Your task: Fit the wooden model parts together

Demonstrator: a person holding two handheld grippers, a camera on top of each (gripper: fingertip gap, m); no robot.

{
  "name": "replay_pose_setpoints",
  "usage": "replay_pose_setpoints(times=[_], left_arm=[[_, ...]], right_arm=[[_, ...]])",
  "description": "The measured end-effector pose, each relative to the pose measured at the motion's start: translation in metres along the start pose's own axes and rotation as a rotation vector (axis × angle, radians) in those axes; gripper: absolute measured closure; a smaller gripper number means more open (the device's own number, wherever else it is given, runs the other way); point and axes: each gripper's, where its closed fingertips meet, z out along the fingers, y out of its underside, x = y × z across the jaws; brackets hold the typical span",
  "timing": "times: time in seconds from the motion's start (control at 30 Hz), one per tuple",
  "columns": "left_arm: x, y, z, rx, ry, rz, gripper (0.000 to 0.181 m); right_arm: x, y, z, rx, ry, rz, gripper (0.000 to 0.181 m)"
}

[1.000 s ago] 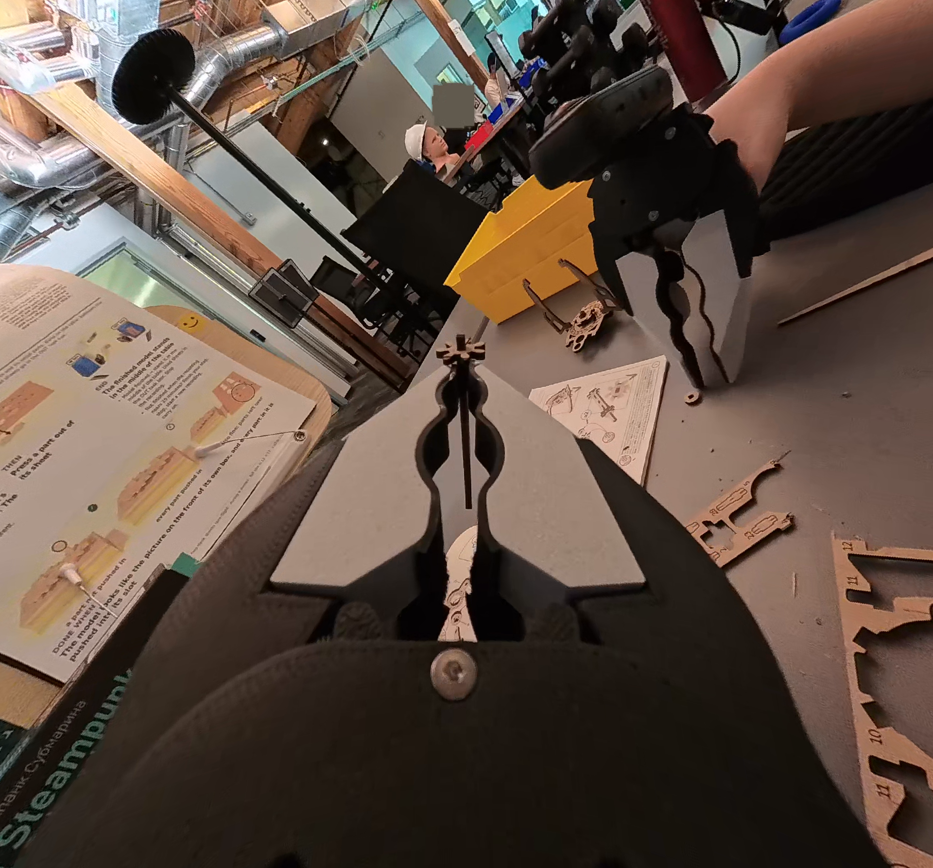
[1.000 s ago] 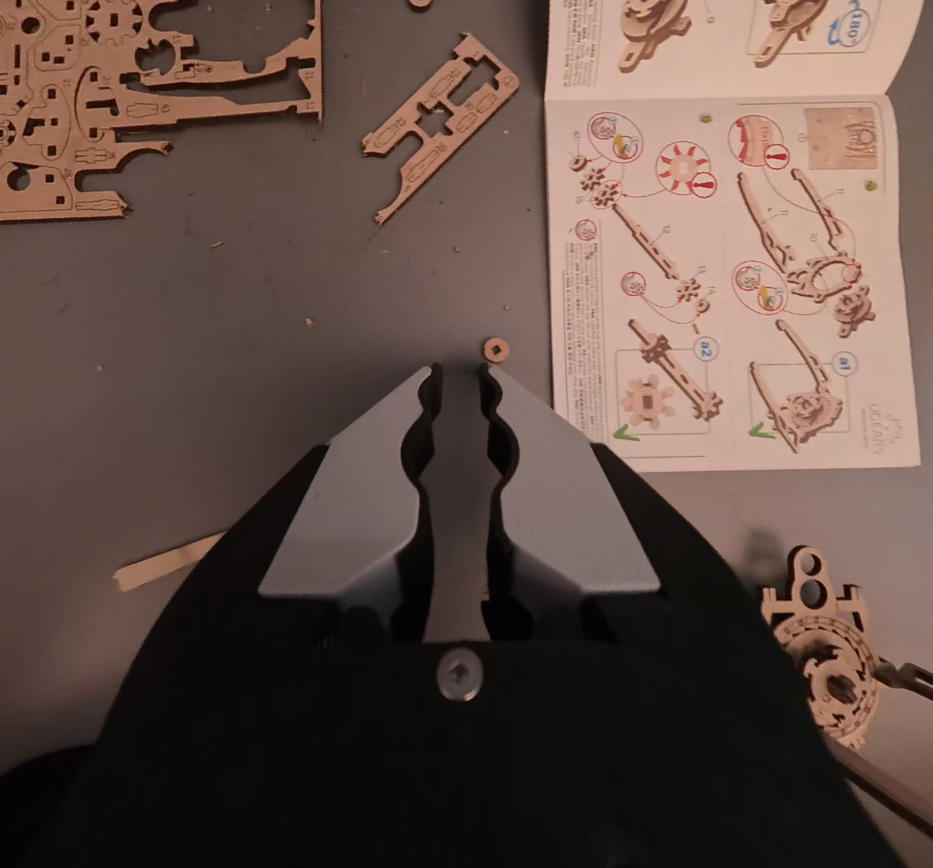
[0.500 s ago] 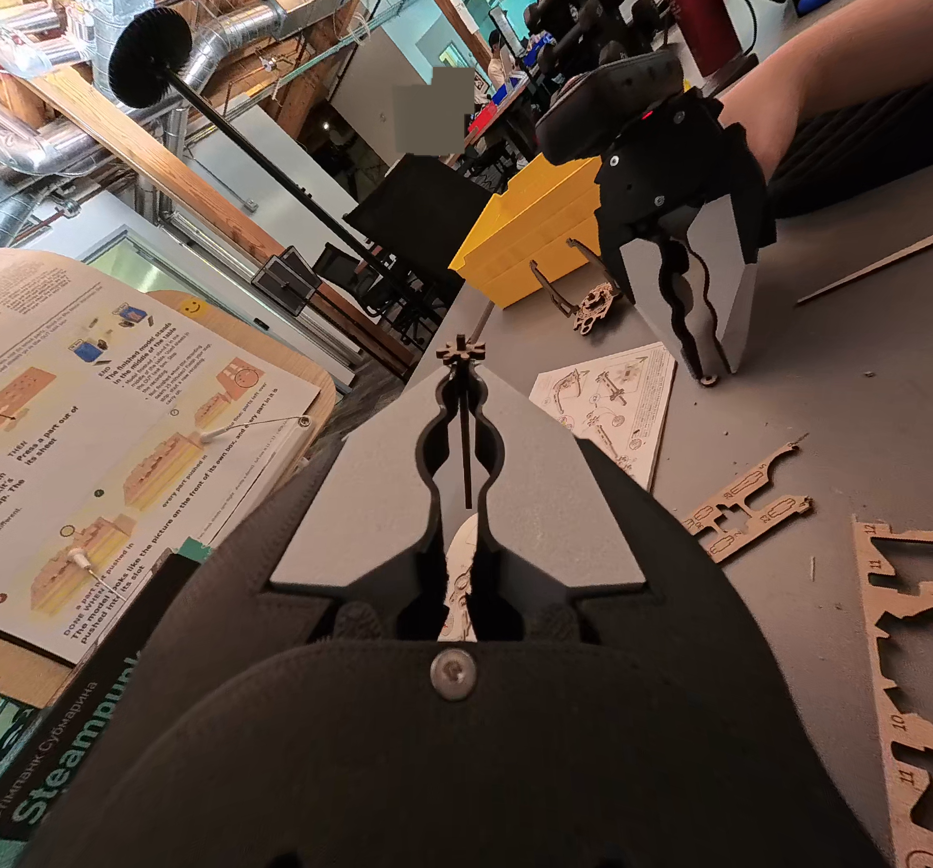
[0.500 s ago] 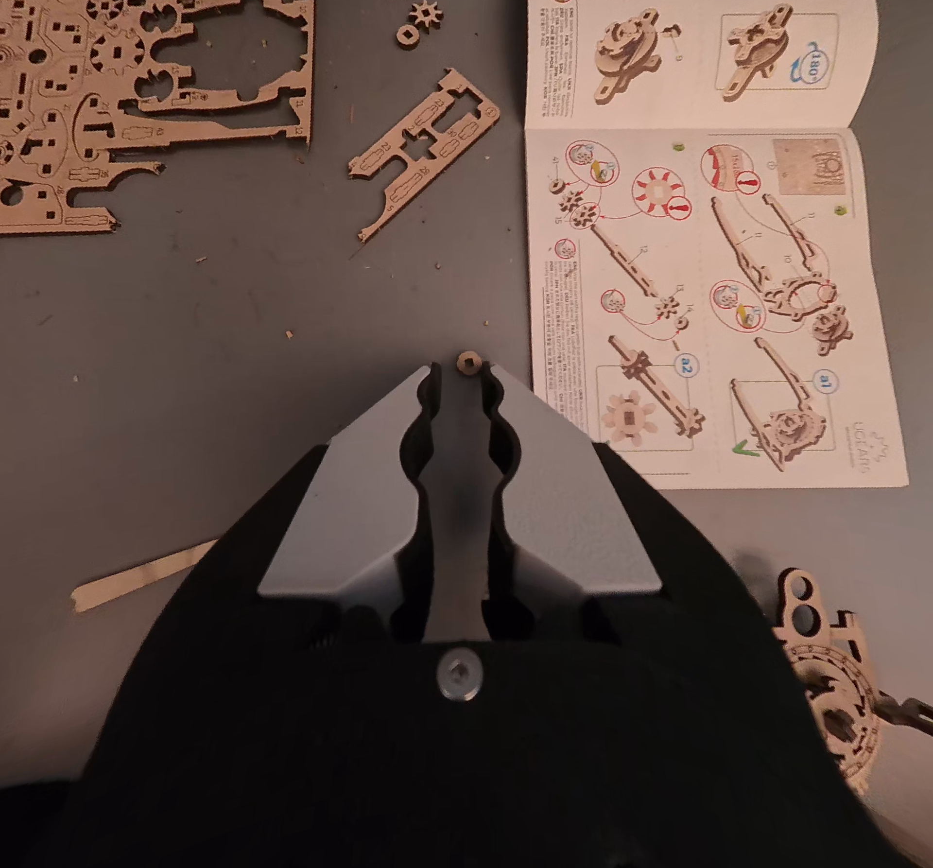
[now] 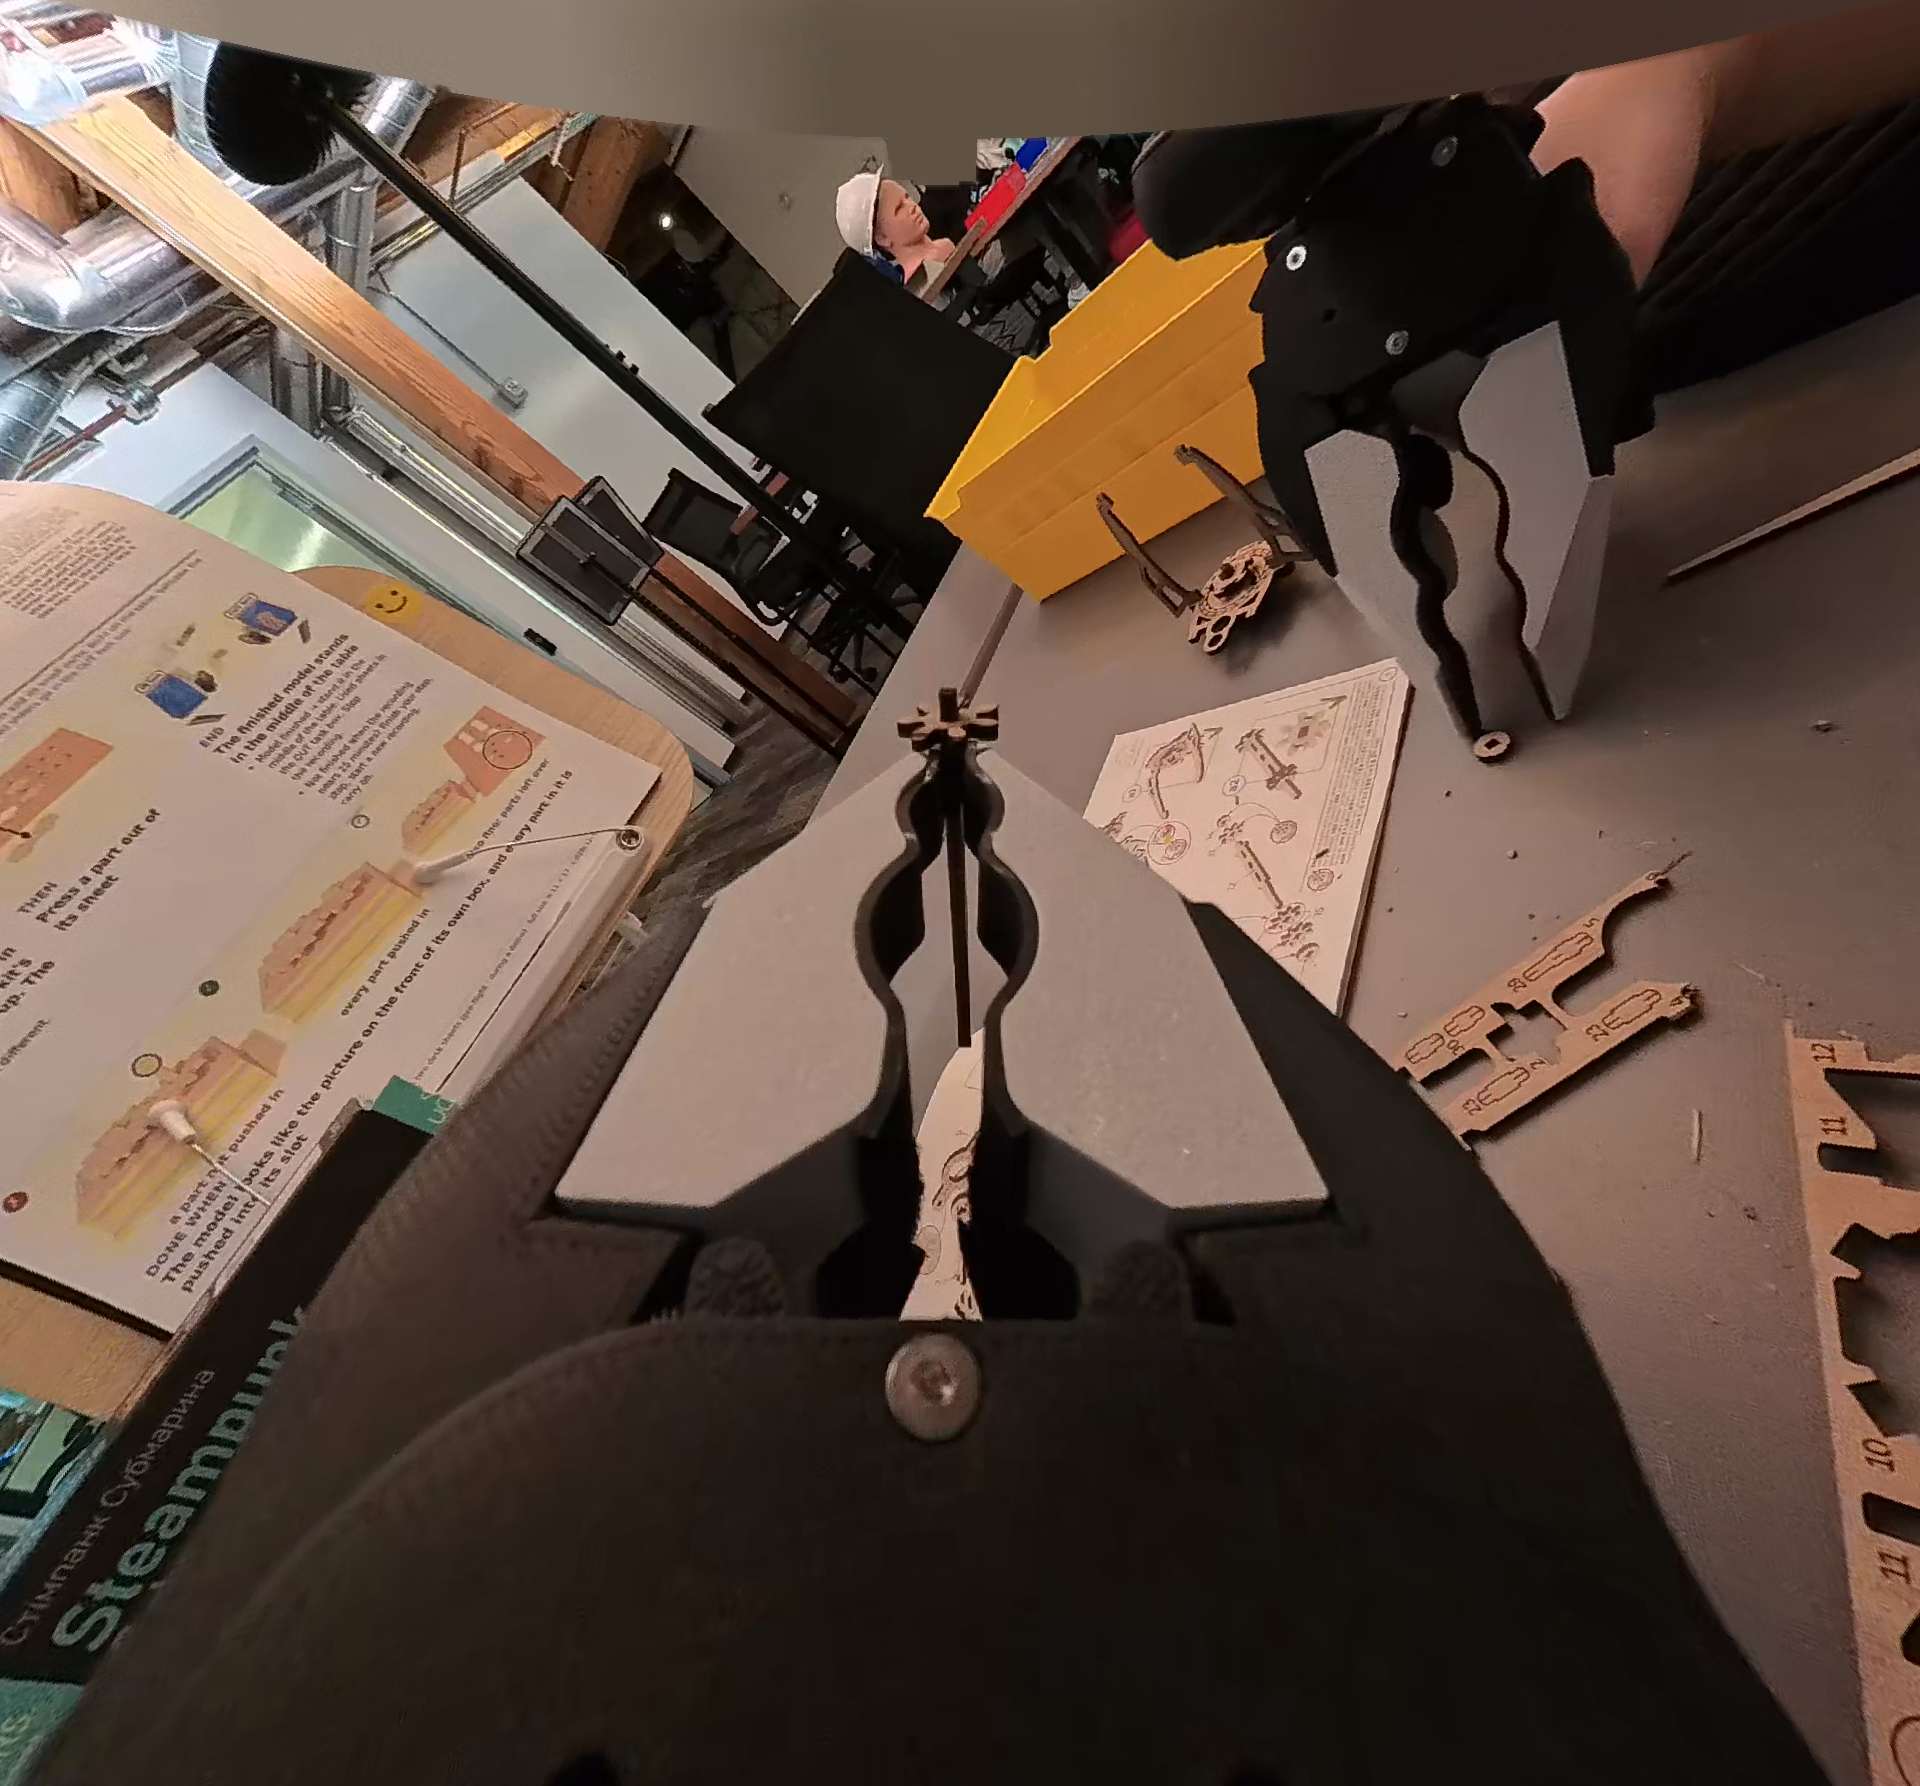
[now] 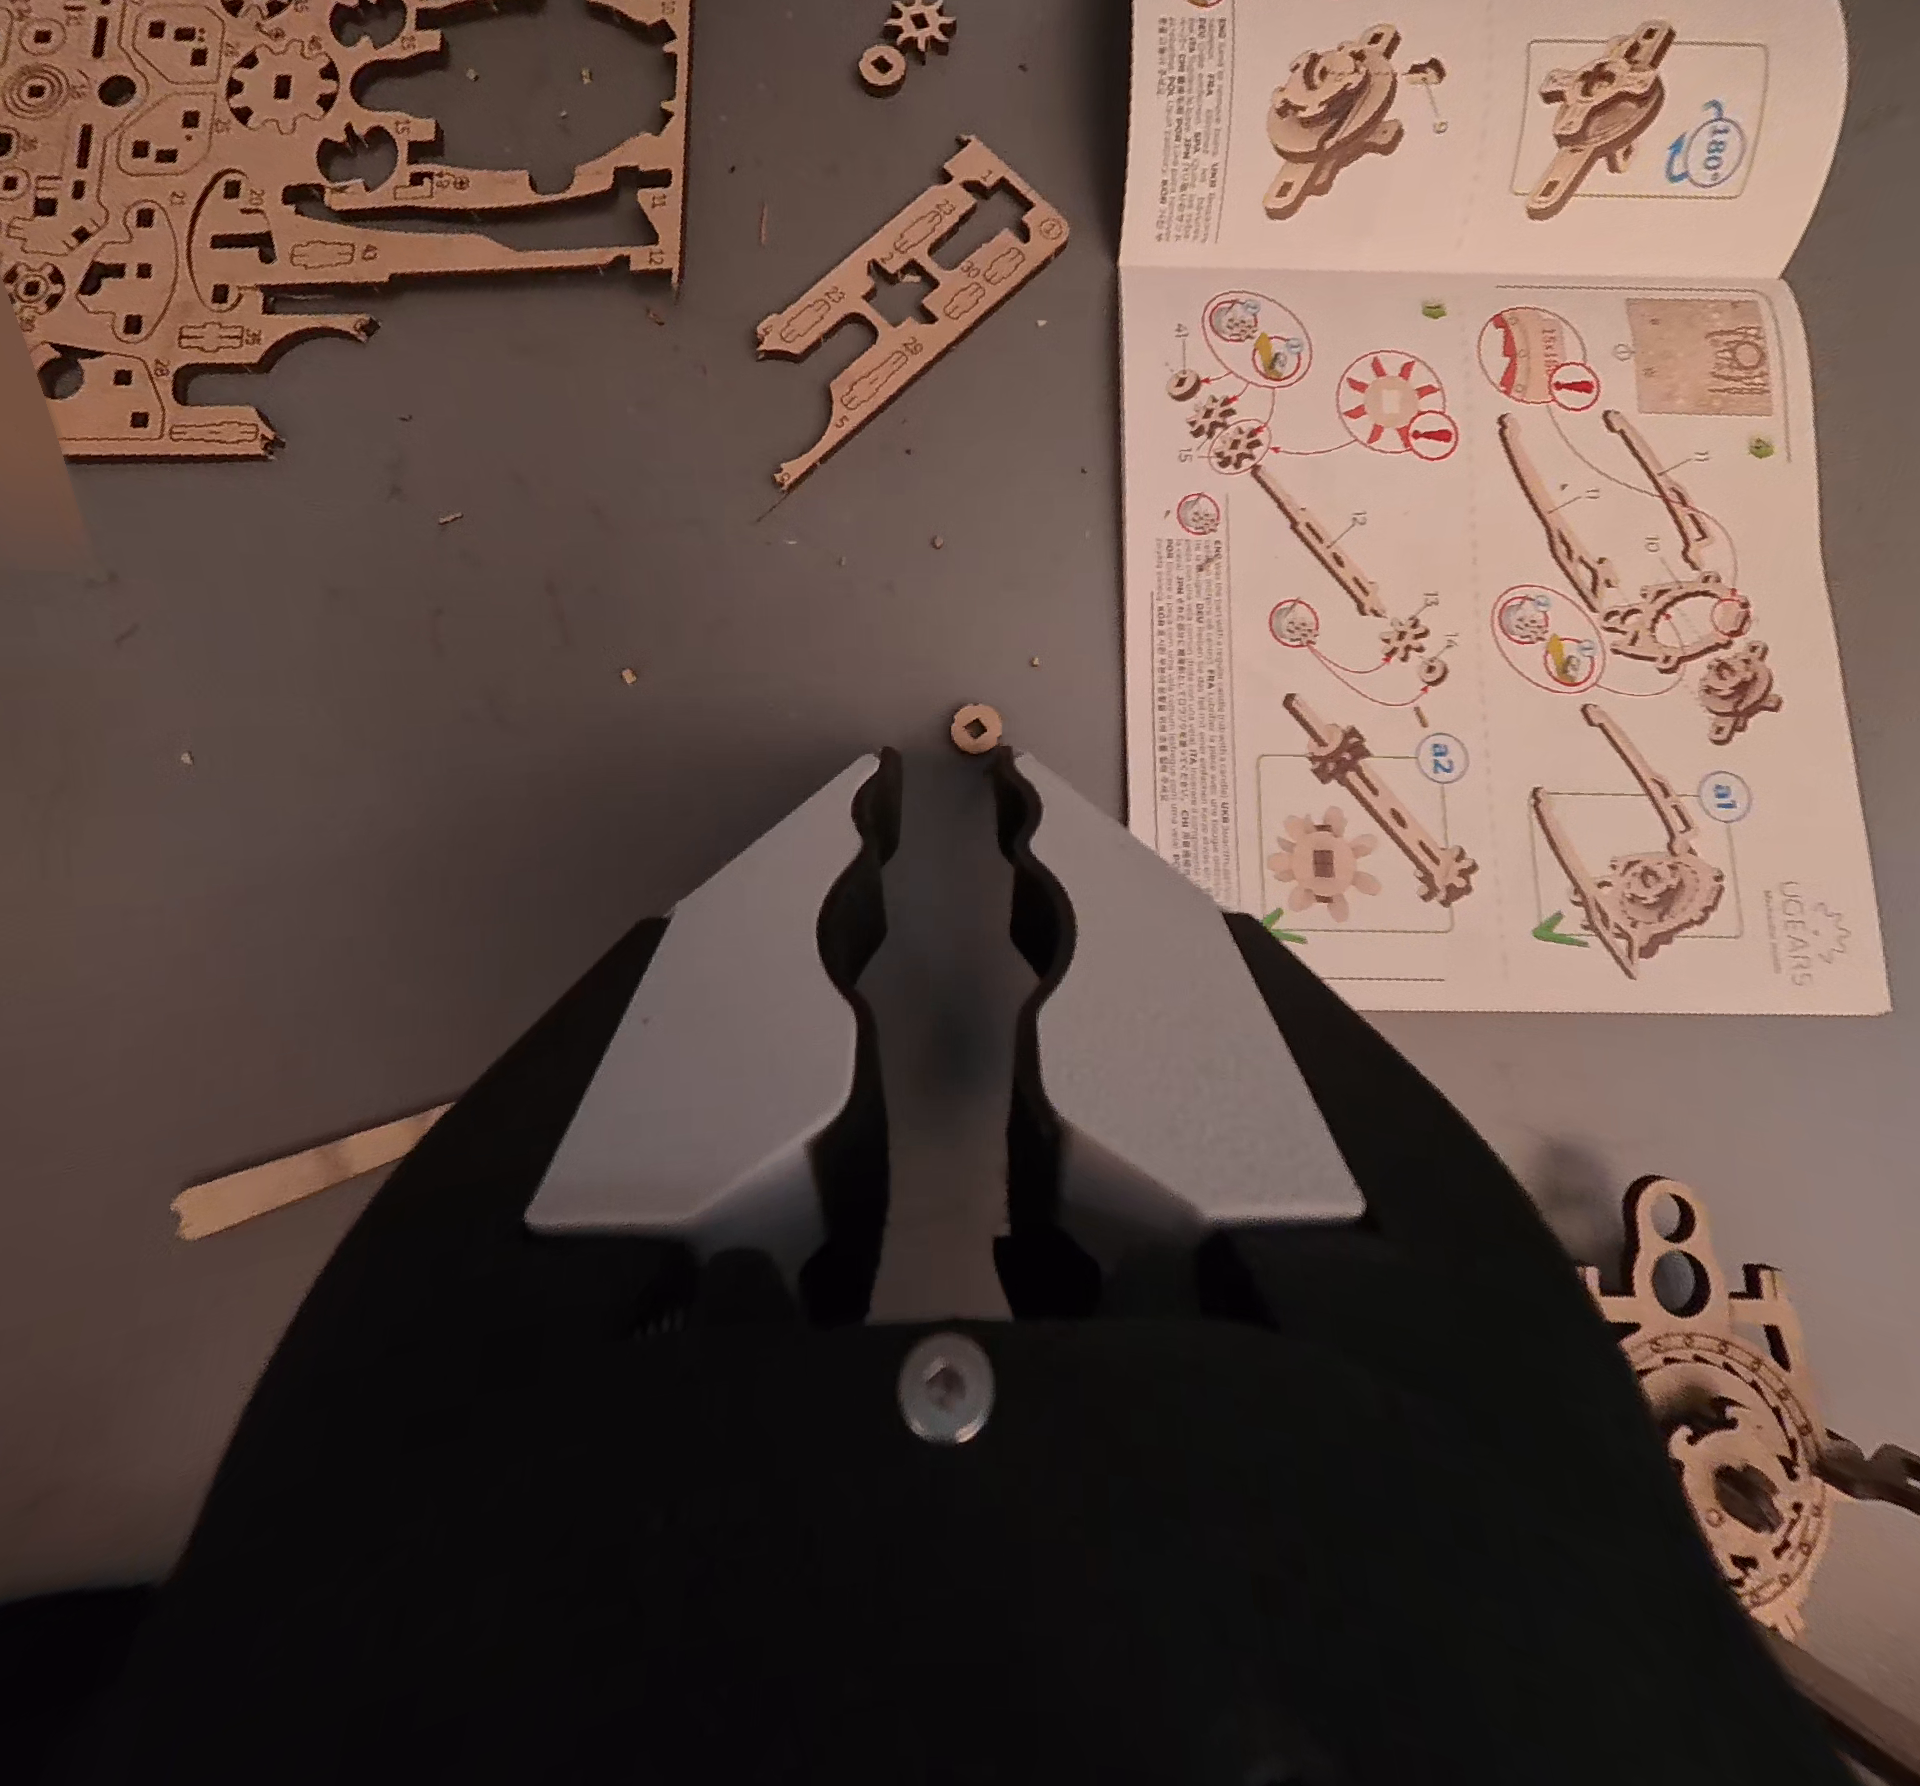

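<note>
While the right wrist view shows only tabletop, the left wrist view shows the left gripper (image 5: 948, 770) clamped narrow on a thin wooden axle (image 5: 958, 905) carrying a gear. Right gripper (image 6: 943, 760) stands partly open, the small washer (image 6: 977, 728) on the table just beyond its right fingertip. Yellow bin (image 5: 1101, 427): contents not visible.

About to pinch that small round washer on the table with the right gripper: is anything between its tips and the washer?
Nothing visible. The washer lies bare on the grey table just beyond the open right gripper, nearer its right fingertip.
</note>
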Motion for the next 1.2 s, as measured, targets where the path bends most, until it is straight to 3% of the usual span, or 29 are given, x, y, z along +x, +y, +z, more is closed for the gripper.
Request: replay_pose_setpoints(times=[0.5, 1.2], left_arm=[[0.001, 0.006, 0.001, -0.015, 0.004, -0.003, 0.181], [0.003, 0.005, 0.001, -0.021, 0.009, 0.015, 0.181]], right_arm=[[0.003, -0.003, 0.003, 0.003, 0.017, 0.059, 0.152], [0.012, -0.002, 0.003, -0.079, 0.128, 0.106, 0.162]])
